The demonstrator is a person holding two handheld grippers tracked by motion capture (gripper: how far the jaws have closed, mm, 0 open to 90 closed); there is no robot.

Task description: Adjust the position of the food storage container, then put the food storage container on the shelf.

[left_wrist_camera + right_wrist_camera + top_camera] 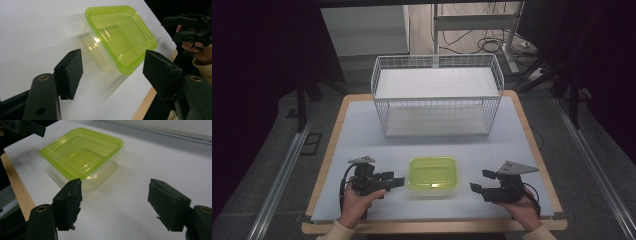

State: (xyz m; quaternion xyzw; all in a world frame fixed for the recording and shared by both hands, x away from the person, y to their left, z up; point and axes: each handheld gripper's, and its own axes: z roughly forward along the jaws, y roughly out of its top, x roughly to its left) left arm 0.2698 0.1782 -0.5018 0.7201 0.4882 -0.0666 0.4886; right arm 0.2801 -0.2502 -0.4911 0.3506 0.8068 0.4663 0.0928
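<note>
White wire basket [437, 95] stands behind my lidded box [433, 175] on the pale tabletop [362, 135]; left tool [394, 181] and right tool [478, 182] gape wide, empty.

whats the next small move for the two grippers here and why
Probably bring both inward to the clear container with the green lid. It sits closed on the table between them; the left gripper and right gripper both stand open, level with its sides, neither touching it yet.

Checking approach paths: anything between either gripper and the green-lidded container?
Nothing visible. The container sits alone on bare table between the open left gripper and open right gripper; the wire basket stands behind it.
</note>
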